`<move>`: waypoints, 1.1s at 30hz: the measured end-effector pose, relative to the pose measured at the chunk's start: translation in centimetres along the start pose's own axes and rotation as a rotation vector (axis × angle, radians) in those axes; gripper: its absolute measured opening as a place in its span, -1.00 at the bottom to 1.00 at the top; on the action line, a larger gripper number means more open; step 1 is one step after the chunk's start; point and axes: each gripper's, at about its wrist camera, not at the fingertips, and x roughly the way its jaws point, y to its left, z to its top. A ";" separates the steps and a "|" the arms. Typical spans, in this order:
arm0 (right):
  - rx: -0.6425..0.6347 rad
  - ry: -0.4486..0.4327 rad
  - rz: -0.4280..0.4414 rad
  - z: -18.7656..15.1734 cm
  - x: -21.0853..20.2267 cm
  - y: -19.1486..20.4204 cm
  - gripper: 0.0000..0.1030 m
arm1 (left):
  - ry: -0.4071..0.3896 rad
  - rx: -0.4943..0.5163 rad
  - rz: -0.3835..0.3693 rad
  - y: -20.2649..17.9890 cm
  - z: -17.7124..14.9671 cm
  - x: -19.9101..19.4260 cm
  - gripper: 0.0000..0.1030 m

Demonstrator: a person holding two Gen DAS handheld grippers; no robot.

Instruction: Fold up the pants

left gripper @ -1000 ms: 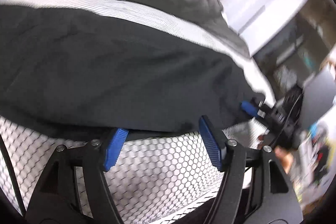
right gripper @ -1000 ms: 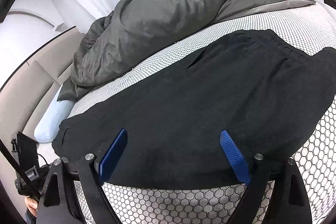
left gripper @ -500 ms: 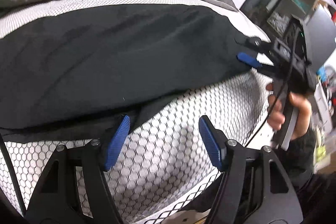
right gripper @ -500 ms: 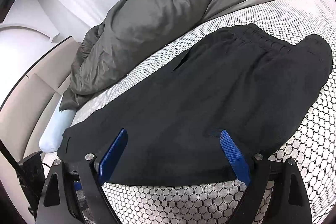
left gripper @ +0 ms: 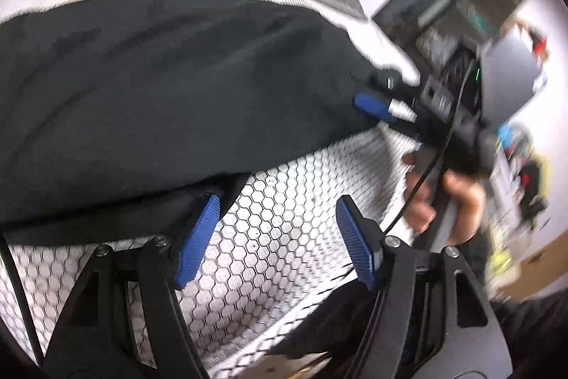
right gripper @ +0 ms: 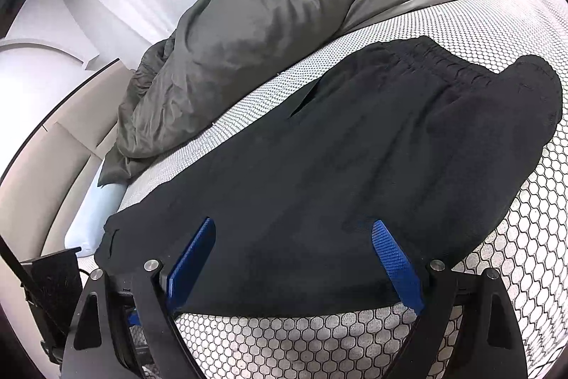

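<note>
Black pants (right gripper: 355,166) lie spread flat across a bed sheet with a honeycomb print (right gripper: 319,343); the gathered waistband is at the far right. My right gripper (right gripper: 293,258) is open and hovers over the pants' near edge, the cloth showing between its blue pads without being pinched. In the left wrist view the pants (left gripper: 159,95) fill the upper left. My left gripper (left gripper: 277,237) is open over bare sheet (left gripper: 284,201), its left pad against the pants' edge. The right gripper (left gripper: 376,105) shows there at the pants' right end, held by a hand (left gripper: 458,198).
A rumpled grey duvet (right gripper: 248,41) lies piled behind the pants, with a pale blue pillow (right gripper: 92,219) at the left by the beige headboard. Past the bed's edge in the left wrist view are dark shelves (left gripper: 461,6) and blurred clutter.
The left gripper has swung right along the pants' near edge, from over the cloth to over bare sheet. The right gripper has hardly moved, though the pants' rounded right end has come into its view.
</note>
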 end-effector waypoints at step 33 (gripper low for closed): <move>-0.008 0.014 -0.013 -0.7 -0.4 -0.1 0.78 | -0.087 -0.040 -0.042 1.4 -2.7 -3.6 0.25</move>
